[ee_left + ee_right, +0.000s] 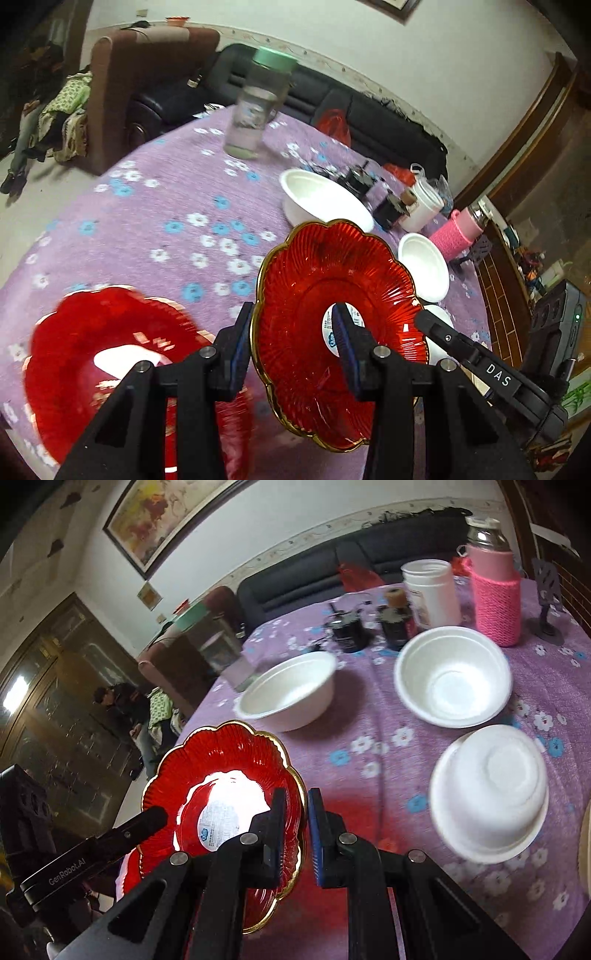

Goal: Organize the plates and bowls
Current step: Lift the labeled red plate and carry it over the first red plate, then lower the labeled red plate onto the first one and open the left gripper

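We hold the gold-rimmed red plate point(325, 280) clear of the purple-clothed table point(166, 192), tilted, in the lower middle of the left wrist view. We judge the step as carrying it onto the second red plate point(103, 369), which lies on the cloth at the lower left.

Both grippers share the load. The left gripper point(291, 308) clamps 1 side of the plate, with 1 pad outside the rim and the other on the inner face. The right gripper point(296, 797) is closed narrowly on the opposite rim. To do this well we should move the 2 hands together so the glassy plate is not twisted. We should level it, centre it over the lower plate, set it down softly, then free 1 side at a time.

The 3 white bowls stand apart on the right: 2 upright point(288, 694) point(454, 675) and 1 upside down point(491, 794). They are clear of our path.

The second plate is smeared by blur, so its exact edge is uncertain. In the right wrist view only a red sliver of it shows under the held plate. In the left wrist view the held plate hides most of the nearest bowl. We cannot tell how firmly the left inner pad bears on the plate.
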Available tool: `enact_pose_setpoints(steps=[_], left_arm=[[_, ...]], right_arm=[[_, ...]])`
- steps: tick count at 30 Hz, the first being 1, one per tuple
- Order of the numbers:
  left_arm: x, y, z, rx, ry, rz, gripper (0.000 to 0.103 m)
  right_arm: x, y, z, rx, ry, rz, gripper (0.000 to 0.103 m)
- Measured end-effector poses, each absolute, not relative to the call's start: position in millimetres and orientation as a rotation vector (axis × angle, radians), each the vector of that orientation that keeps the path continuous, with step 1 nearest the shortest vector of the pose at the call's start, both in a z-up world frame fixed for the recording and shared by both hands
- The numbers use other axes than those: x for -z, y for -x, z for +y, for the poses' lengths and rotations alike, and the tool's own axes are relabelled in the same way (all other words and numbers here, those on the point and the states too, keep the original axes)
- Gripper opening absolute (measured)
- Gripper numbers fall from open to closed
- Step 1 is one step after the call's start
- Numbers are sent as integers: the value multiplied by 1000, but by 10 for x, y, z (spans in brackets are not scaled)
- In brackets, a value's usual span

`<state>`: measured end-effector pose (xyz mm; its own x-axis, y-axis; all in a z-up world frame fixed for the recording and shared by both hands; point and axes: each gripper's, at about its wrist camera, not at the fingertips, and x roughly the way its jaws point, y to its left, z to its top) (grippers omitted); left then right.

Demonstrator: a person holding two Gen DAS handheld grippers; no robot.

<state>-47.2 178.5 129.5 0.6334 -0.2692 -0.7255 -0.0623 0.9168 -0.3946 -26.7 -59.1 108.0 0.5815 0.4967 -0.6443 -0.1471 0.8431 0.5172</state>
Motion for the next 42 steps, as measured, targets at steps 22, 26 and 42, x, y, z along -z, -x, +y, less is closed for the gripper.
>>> enact_pose_setpoints(steps=[22, 26, 42], left_arm=[[-764, 1383, 3196, -60, 592, 895, 41], [-625, 1428, 3252, -75, 591, 923, 41], [-699, 1462, 3181, -77, 525, 888, 75]], right_arm=[[-890, 706, 879, -549, -248, 969, 14], [-744, 751, 978, -536, -222, 999, 14], [-511, 790, 1163, -497, -168, 1020, 14]])
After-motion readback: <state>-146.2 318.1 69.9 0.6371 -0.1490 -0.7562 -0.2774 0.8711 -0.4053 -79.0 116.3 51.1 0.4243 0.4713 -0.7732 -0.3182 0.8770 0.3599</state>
